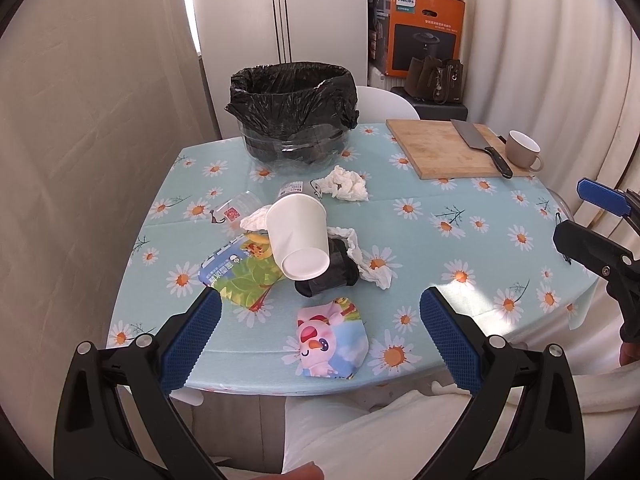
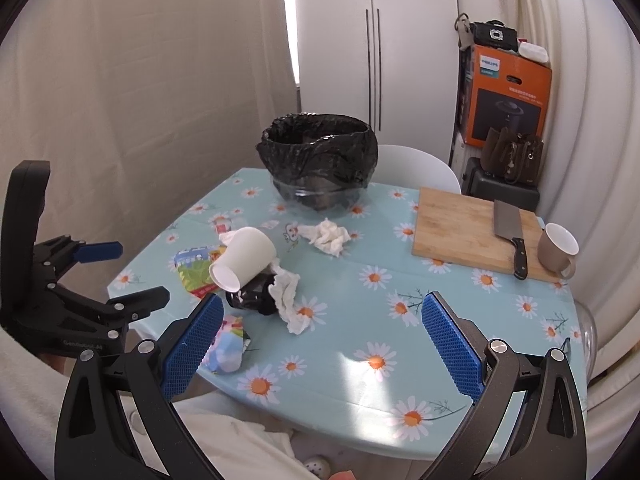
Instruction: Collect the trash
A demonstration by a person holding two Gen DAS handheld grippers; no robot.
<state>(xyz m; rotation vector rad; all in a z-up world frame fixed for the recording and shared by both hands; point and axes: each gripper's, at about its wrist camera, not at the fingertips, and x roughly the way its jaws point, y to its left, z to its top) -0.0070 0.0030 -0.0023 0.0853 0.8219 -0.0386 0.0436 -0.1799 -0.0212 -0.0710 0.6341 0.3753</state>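
Note:
A trash pile lies on the daisy tablecloth: a tipped white paper cup point(image 1: 298, 236) point(image 2: 244, 258) on a black crumpled piece point(image 1: 328, 272) point(image 2: 252, 296), white tissues point(image 1: 348, 184) point(image 2: 328, 236), a green snack wrapper point(image 1: 240, 272) point(image 2: 196, 268), a pink cartoon wrapper point(image 1: 330, 338) point(image 2: 228, 344) and clear plastic point(image 1: 240, 206). A bin lined with a black bag point(image 1: 292, 108) point(image 2: 320, 160) stands at the back. My left gripper point(image 1: 320, 304) point(image 2: 120, 272) is open and empty above the near edge, over the pink wrapper. My right gripper point(image 2: 322, 310) point(image 1: 580, 216) is open and empty, right of the pile.
A wooden cutting board point(image 1: 452, 148) point(image 2: 464, 232) with a cleaver point(image 1: 480, 144) point(image 2: 510, 232) and a beige mug point(image 1: 522, 150) point(image 2: 556, 248) sit at the back right. A white chair point(image 2: 416, 168), an orange box point(image 2: 508, 96) and curtains stand behind the table.

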